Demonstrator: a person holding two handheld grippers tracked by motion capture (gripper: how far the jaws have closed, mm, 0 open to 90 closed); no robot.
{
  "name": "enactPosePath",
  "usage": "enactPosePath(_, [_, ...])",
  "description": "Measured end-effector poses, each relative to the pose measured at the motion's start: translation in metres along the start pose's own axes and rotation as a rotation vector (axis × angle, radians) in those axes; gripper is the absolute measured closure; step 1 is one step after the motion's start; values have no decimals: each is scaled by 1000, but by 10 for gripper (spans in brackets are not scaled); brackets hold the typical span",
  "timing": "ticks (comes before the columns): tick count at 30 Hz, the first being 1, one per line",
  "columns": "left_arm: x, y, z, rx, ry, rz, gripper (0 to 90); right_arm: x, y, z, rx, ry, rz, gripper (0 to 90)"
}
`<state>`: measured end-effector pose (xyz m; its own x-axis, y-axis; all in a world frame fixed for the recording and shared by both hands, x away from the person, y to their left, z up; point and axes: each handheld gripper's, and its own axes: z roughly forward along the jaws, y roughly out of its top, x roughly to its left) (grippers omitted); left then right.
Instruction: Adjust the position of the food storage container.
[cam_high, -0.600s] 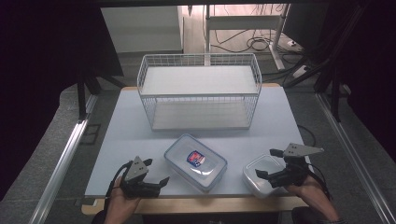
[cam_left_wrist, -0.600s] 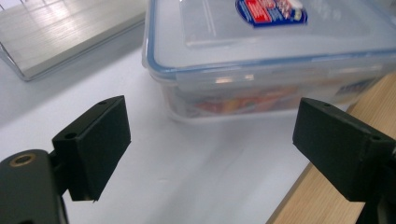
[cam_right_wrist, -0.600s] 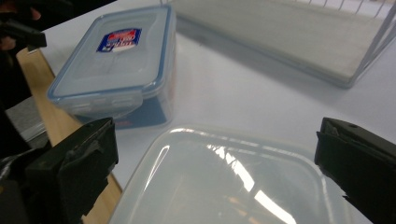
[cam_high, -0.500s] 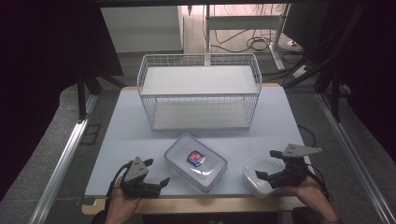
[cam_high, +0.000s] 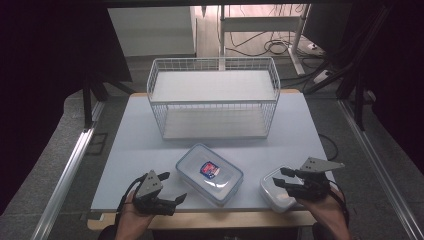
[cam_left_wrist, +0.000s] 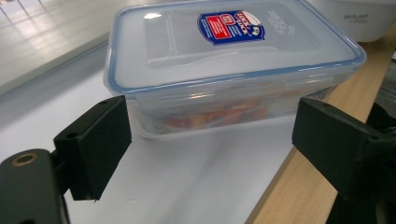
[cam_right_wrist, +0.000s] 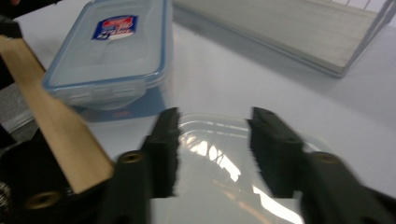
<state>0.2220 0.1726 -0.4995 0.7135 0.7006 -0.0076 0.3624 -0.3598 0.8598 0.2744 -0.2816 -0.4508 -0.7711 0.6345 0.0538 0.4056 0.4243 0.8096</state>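
The box (cam_high: 209, 174), a clear lidded container with a blue seal and a red-and-blue label, lies on the white table (cam_high: 125, 150) near its front edge, at about 6 o'clock from the wire basket (cam_high: 214, 97) and well apart from it; in the left gripper view the box (cam_left_wrist: 229, 60) sits just beyond the jaws, with something orange showing through its wall; the left gripper (cam_high: 167, 197), held in a hand (cam_high: 134, 220) at roughly 8 o'clock from the box, has its jaws spread wide and gripping nothing, the box near them but not between them; a tub (cam_high: 279, 190), smaller and with a clear lid, stands at 4 o'clock from the box, just beside it at the table's front right; the right gripper (cam_high: 280, 176) hangs over the tub, its jaws at a middling gap and blurred; in the right gripper view they stand above the tub's lid (cam_right_wrist: 215, 154), and whether they touch it I cannot tell.
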Motion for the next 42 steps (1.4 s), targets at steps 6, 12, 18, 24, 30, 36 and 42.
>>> enactPosePath(6, [-1, 0, -1, -7, 10, 20, 122, 21, -4, -4, 36, 57, -66, 880])
enactPosePath(12, [-5, 1, 1, -5, 7, 52, 124, 42, -16, 2, 118, 123, -105, 896])
enactPosePath(18, [-6, 1, 2, 2, 5, 62, 125, 45, -21, 11, 178, 110, -127, 898])
enactPosePath(24, [-7, 1, 5, 17, -3, 73, 127, 29, -19, 18, 184, 48, -122, 897])
enactPosePath(30, [-6, 1, 7, 22, -11, 70, 127, 8, -14, 23, 173, 0, -97, 897])
enactPosePath(36, [-7, 1, 9, 29, -14, 74, 129, -15, -4, 34, 174, -39, -92, 897])
enactPosePath(42, [-6, 1, 8, 32, -11, 69, 129, -35, 3, 34, 141, -60, -40, 897])
